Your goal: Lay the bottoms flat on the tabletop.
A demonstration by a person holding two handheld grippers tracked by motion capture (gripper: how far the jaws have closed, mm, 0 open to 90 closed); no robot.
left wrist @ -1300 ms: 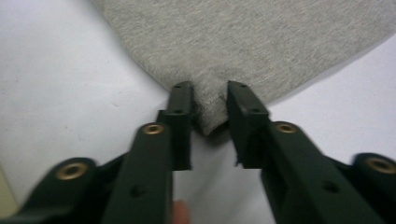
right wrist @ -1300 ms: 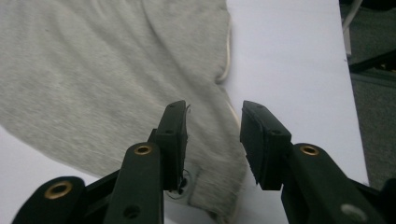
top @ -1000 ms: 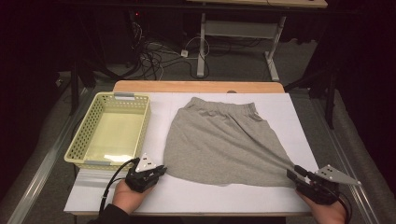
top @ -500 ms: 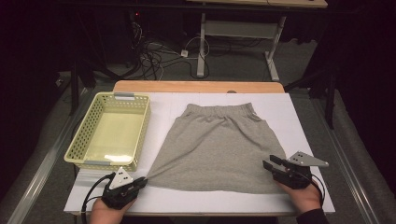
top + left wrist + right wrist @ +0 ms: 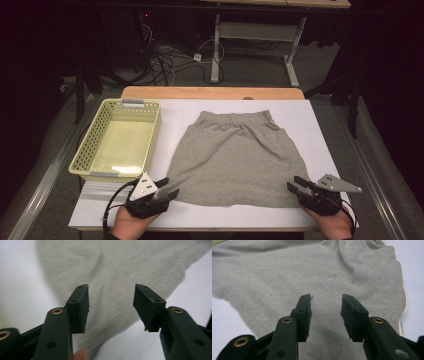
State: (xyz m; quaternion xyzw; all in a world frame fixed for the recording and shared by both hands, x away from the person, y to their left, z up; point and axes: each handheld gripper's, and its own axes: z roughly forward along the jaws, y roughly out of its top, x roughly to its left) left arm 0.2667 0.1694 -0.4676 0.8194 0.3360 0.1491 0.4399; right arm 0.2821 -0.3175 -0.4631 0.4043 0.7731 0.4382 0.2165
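The grey knit skirt with a gathered elastic waistband [image 5: 235, 160] lies spread flat on the white surface [image 5: 320, 130], waistband at the far side and hem toward the person, and it is our landmark. Just beside the skirt's near left hem corner sits the left gripper [image 5: 167, 189], its black jaws released; they have just been opening, and in the left gripper view [image 5: 111, 307] they stand apart above the cloth with nothing pinched between them. At the skirt's near right hem corner, the right gripper [image 5: 296, 184] points in toward the fabric; in the right gripper view [image 5: 325, 315] its jaws are parted too, hovering over the grey cloth with the pads not pressing on it. To the left of the skirt, slightly apart from its edge, rests the pale yellow perforated plastic basket [image 5: 85, 155]. Beyond the skirt's waistband runs the light wooden strip [image 5: 210, 92] at the surface's far edge.
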